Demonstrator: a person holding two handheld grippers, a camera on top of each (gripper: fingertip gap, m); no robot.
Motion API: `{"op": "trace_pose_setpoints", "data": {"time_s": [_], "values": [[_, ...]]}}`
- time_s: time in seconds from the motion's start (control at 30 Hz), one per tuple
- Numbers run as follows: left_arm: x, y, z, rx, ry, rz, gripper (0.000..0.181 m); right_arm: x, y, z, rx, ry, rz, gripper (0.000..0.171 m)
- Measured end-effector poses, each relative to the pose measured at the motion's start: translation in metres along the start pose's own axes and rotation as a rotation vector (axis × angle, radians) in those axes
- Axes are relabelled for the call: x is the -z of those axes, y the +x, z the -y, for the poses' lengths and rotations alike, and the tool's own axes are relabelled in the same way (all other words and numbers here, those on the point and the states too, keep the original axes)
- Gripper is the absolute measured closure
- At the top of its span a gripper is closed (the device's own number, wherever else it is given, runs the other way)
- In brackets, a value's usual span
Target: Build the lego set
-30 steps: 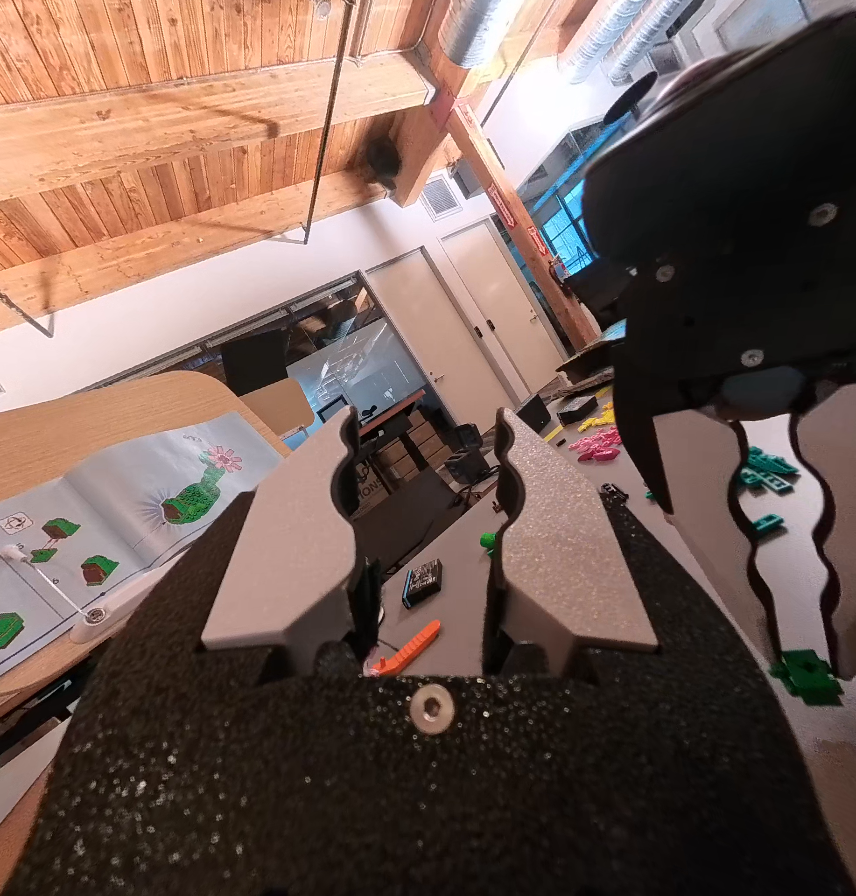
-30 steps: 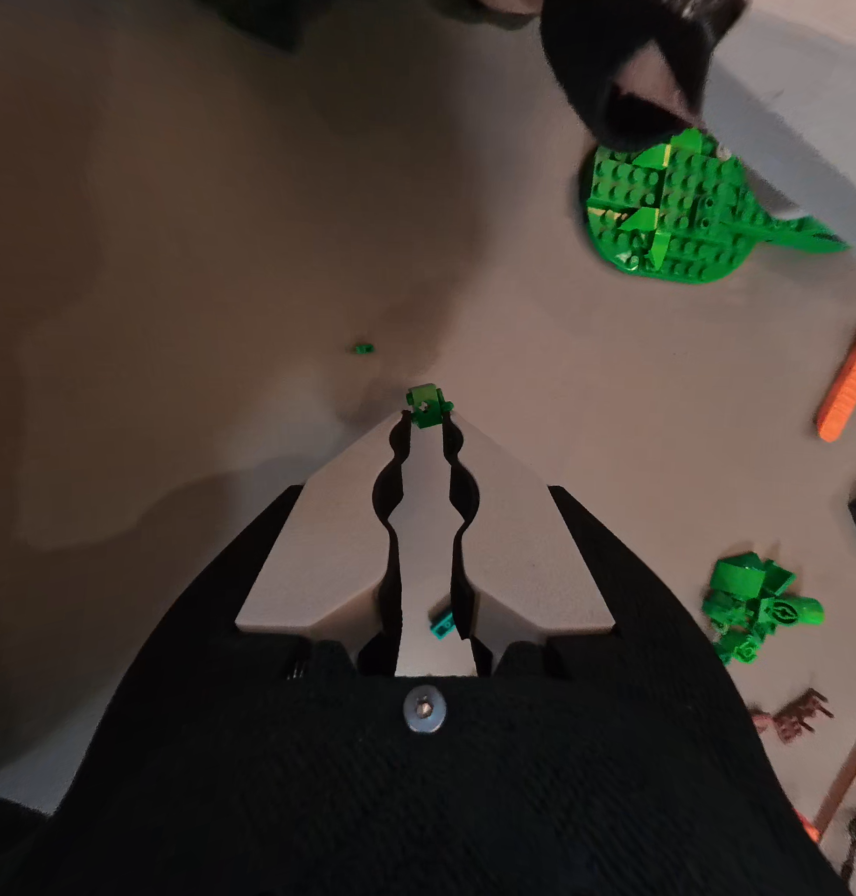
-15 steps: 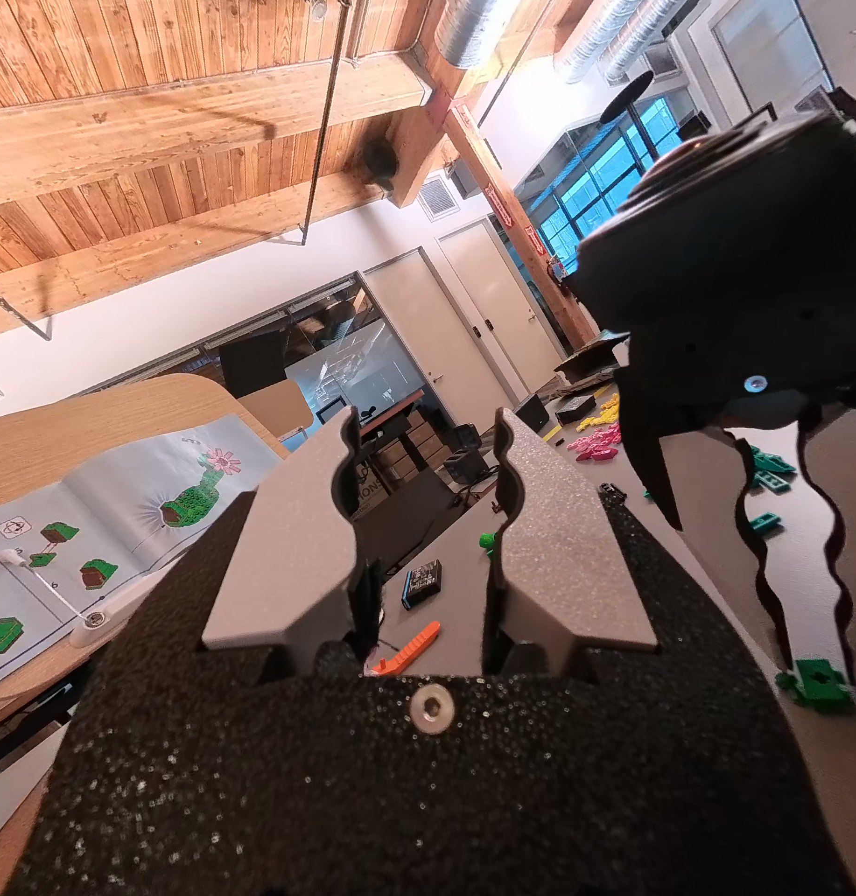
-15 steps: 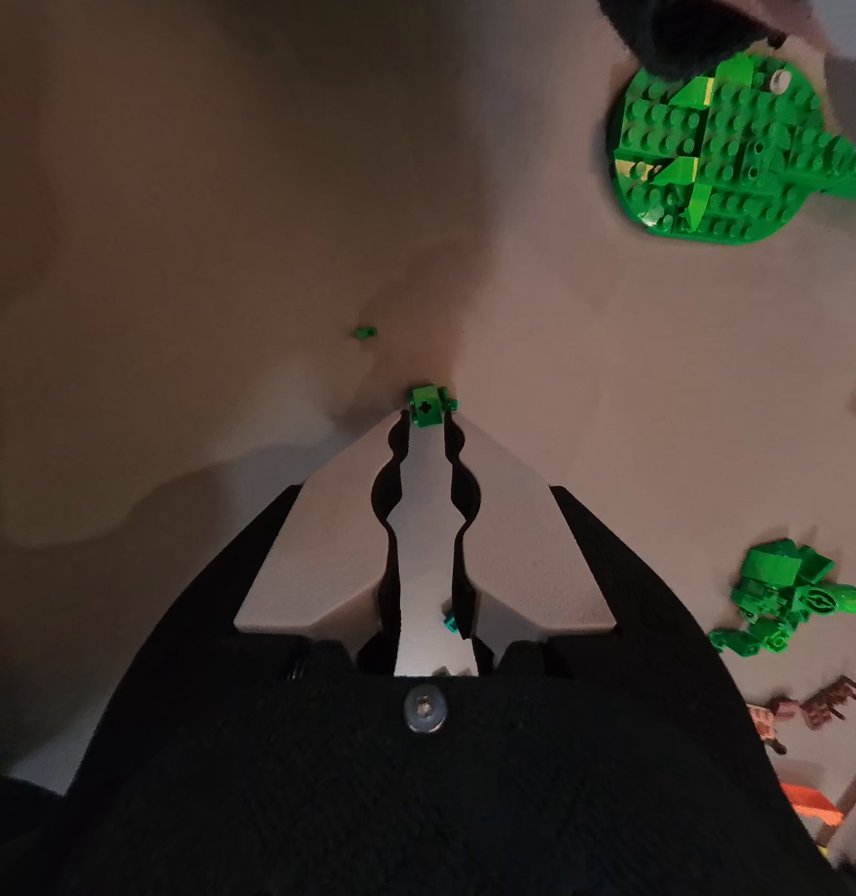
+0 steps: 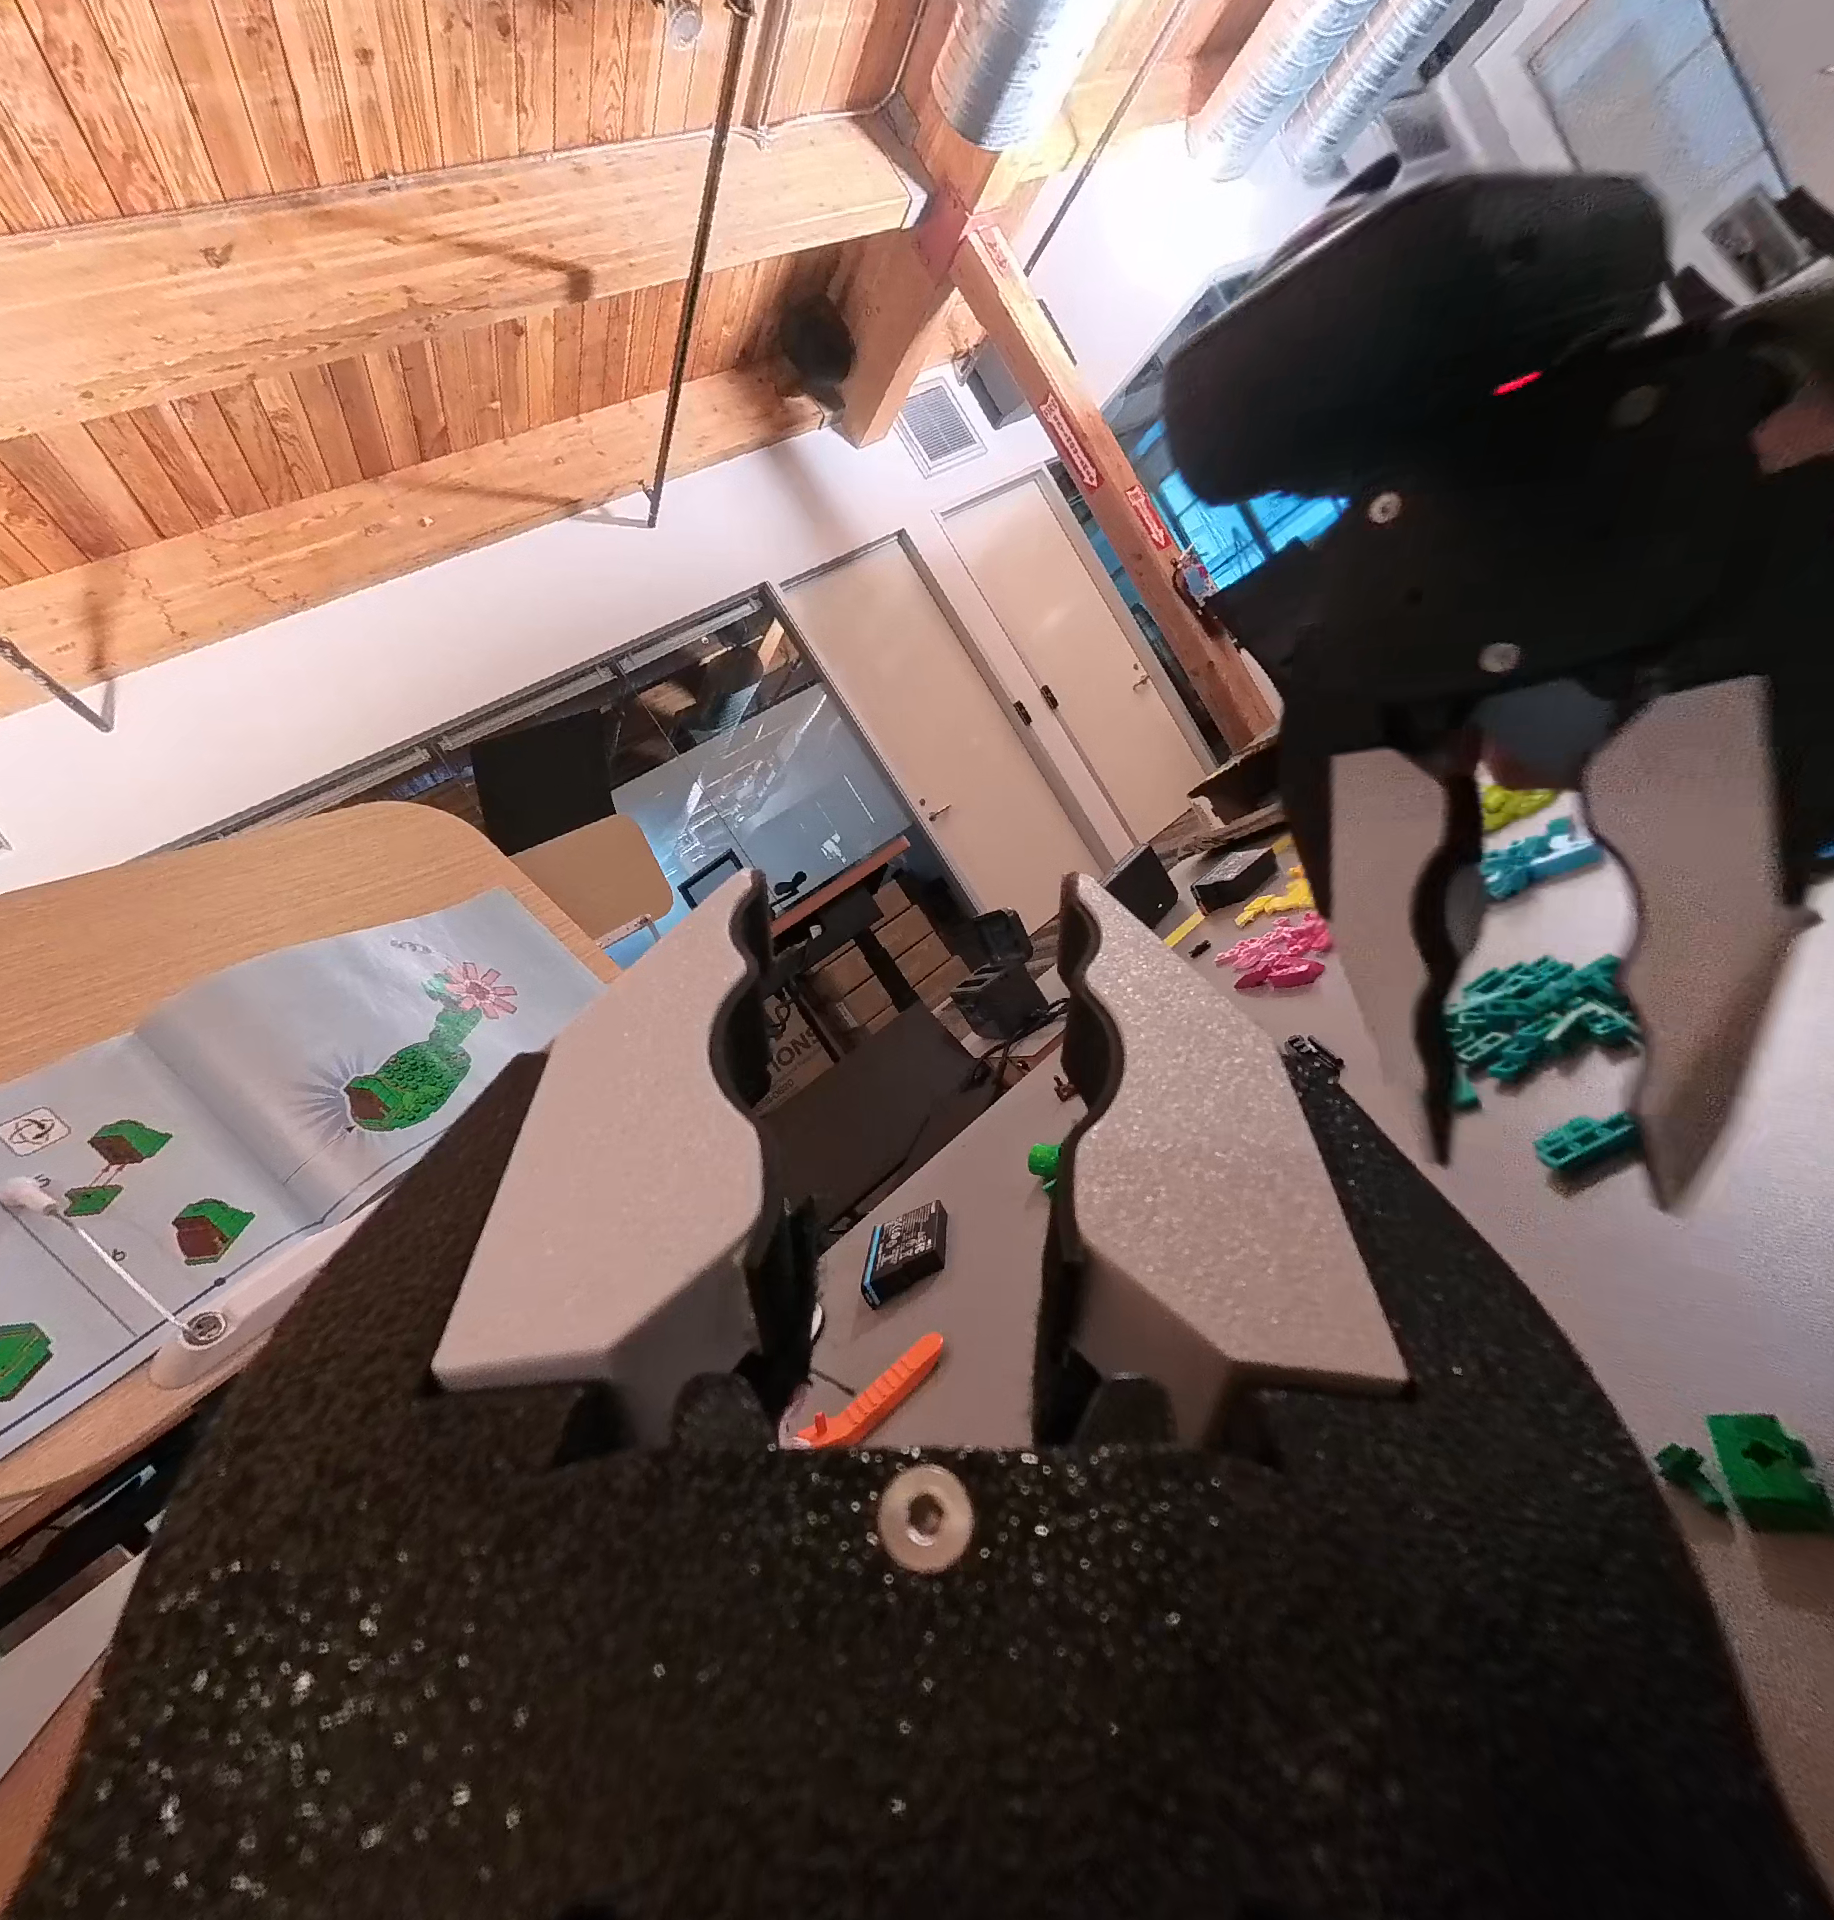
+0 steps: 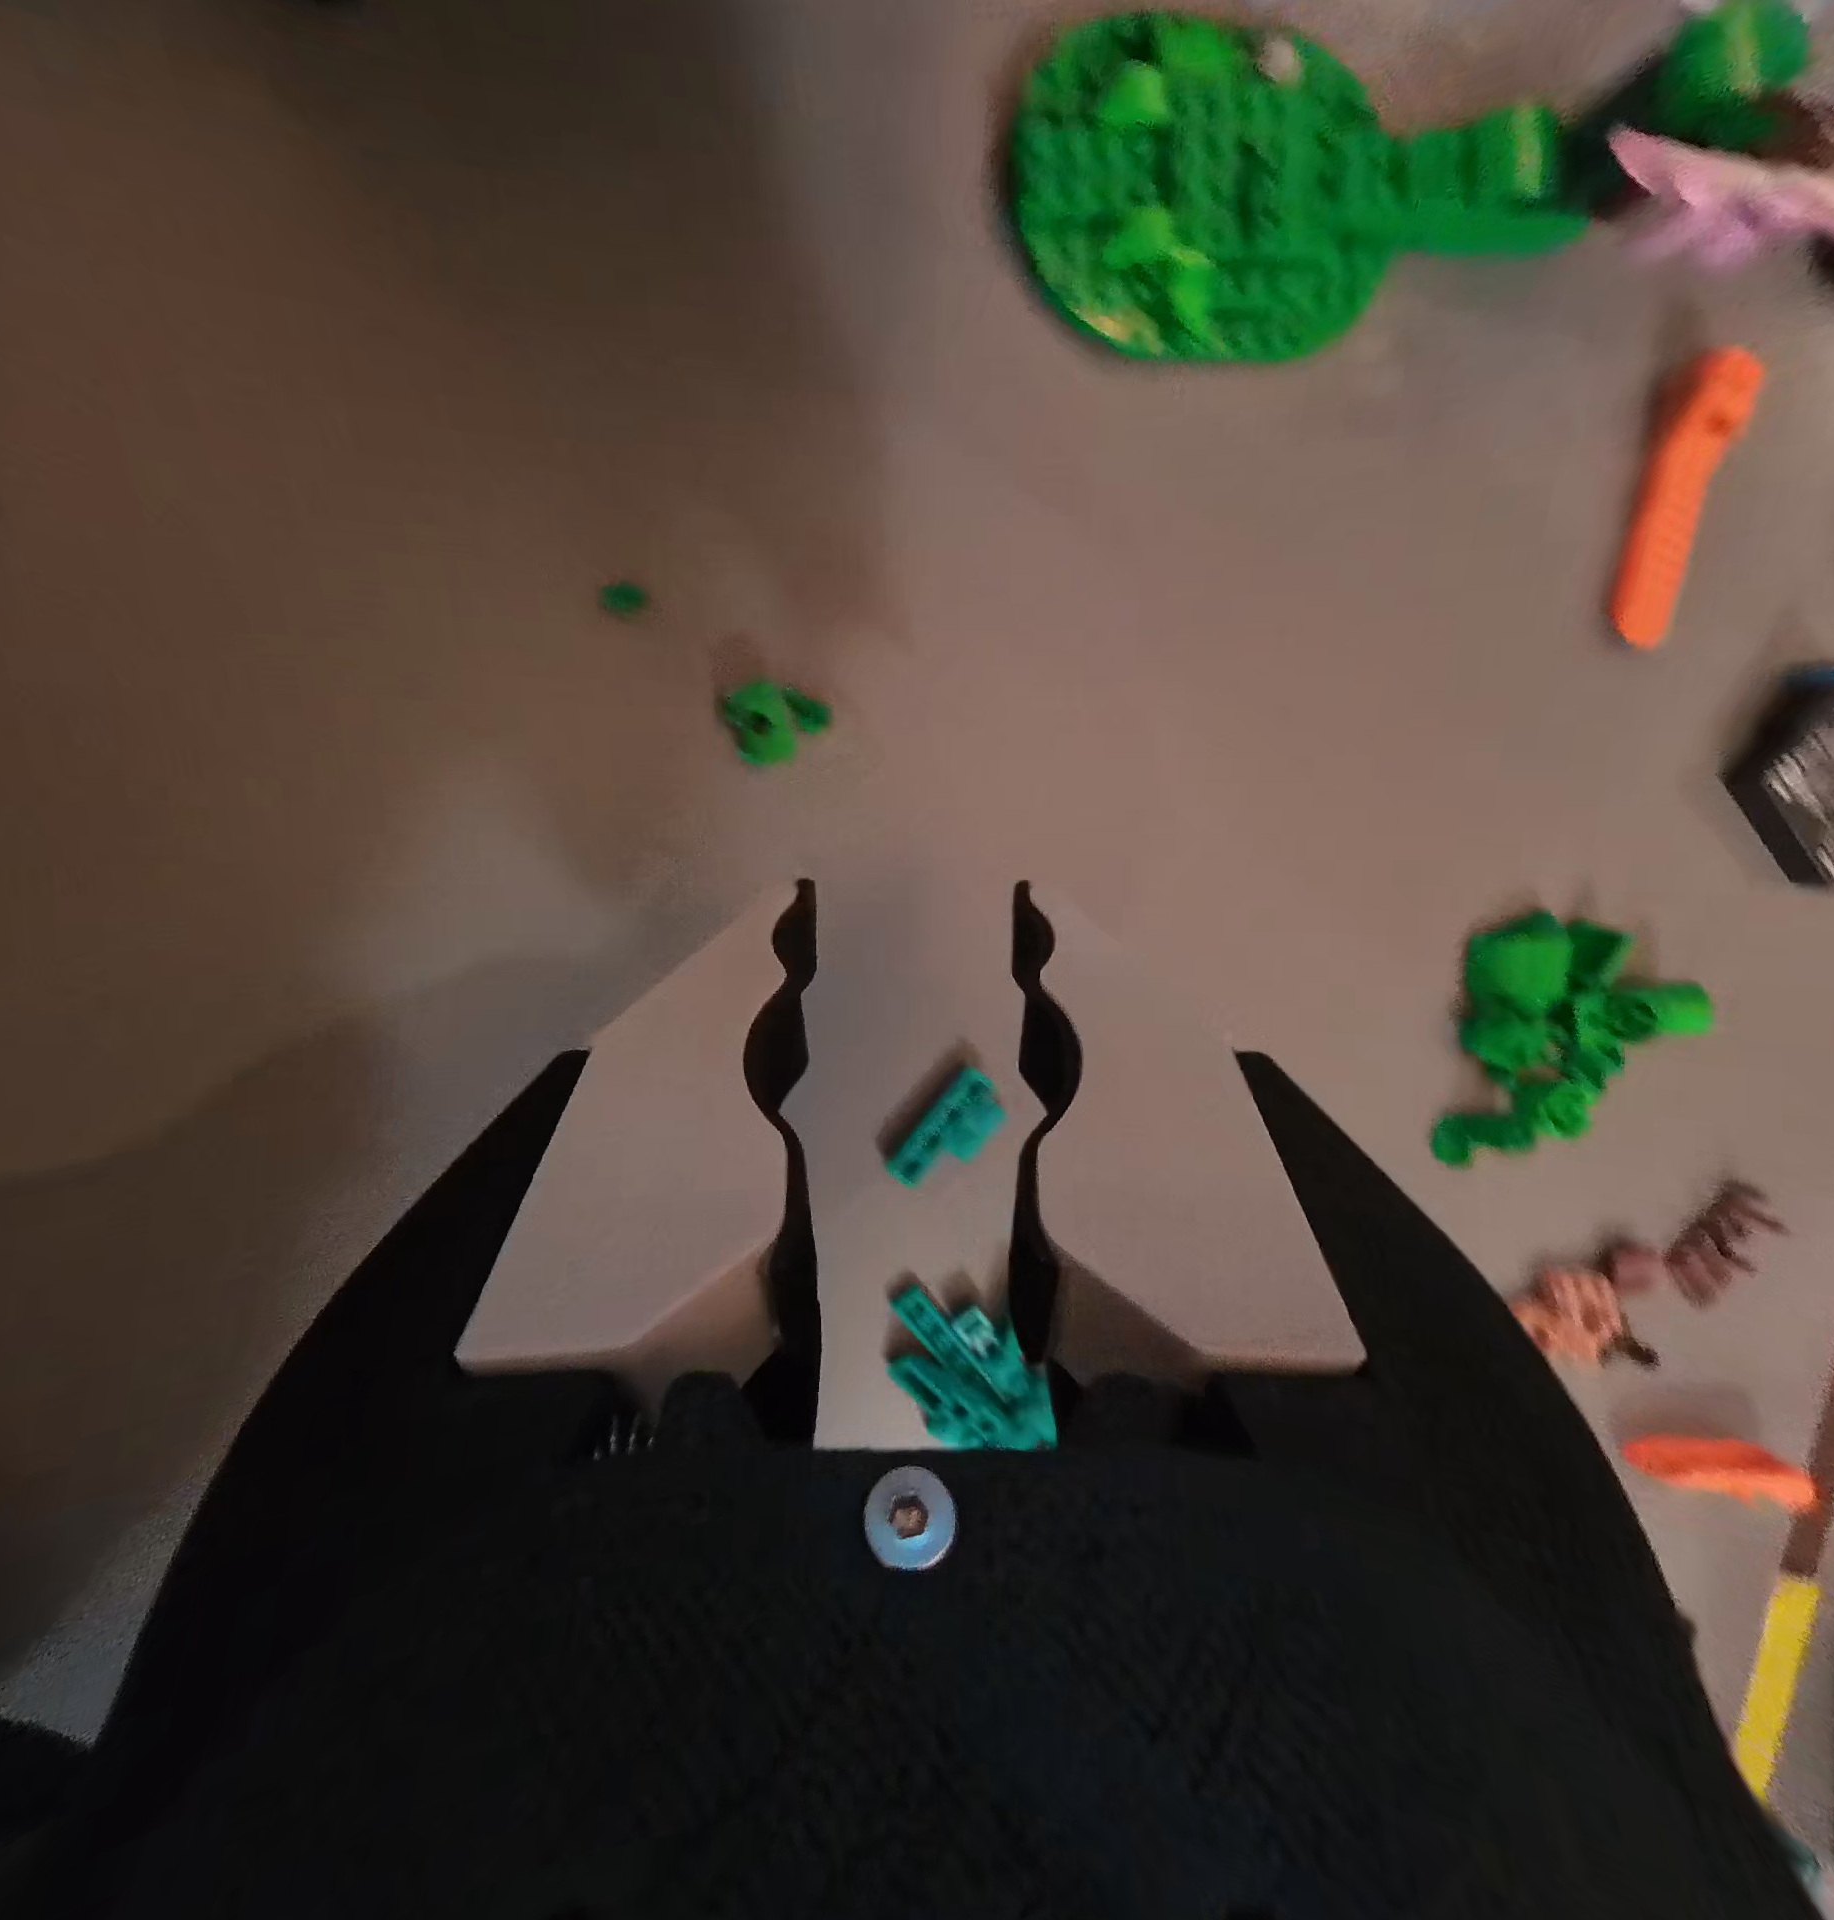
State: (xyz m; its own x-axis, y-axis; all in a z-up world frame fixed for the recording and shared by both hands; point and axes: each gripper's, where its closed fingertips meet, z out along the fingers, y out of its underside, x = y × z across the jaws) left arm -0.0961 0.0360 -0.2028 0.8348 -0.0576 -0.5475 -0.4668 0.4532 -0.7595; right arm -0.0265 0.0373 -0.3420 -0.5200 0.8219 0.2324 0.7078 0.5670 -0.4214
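Note:
My right gripper (image 6: 913, 894) is open and empty above the grey table. A small green brick (image 6: 762, 717) lies on the table ahead of it and to the left, apart from its fingertips; the brick also shows in the left wrist view (image 5: 1770, 1470). The green cactus-shaped build (image 6: 1204, 187) lies flat at the far right. My left gripper (image 5: 913, 935) is open and empty, tilted up toward the room. The right gripper (image 5: 1557, 1174) shows in that view at the right, hovering above the table.
An orange brick separator (image 6: 1687, 499), a black battery (image 6: 1806, 790), a green brick pile (image 6: 1557, 1039) and brown pieces (image 6: 1723, 1242) lie to the right. Teal pieces (image 6: 944, 1127) lie under the right gripper. An open instruction booklet (image 5: 217, 1091) stands at the left. From my right tips it is roughly 4 cm to the small green brick (image 6: 762, 717); from my left, 15 cm. Seen from the left wrist view (image 5: 1741, 1467) as well. Both grippers' tips are roughly 15 cm from the green cactus-shaped build (image 6: 1204, 187).
My right gripper has opened, let go of the small green brick and lifted away from it. The brick now lies on the table. My left gripper has not moved.

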Motion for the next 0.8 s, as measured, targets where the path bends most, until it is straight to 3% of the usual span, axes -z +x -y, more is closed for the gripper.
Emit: {"op": "trace_pose_setpoints", "data": {"time_s": [0.2, 0.4, 0.8], "values": [[0.000, -0.001, 0.001, -0.001, 0.002, 0.002, 0.130, 0.021, 0.085, -0.047, -0.195, 0.009, -0.129, 0.141], [0.000, -0.001, 0.001, -0.005, 0.002, 0.001, 0.129, -0.001, 0.140, -0.087, -0.396, 0.011, -0.104, 0.135], [0.001, -0.002, 0.001, -0.016, 0.004, 0.003, 0.129, -0.026, 0.173, -0.070, -0.310, -0.042, -0.052, 0.147]]}}
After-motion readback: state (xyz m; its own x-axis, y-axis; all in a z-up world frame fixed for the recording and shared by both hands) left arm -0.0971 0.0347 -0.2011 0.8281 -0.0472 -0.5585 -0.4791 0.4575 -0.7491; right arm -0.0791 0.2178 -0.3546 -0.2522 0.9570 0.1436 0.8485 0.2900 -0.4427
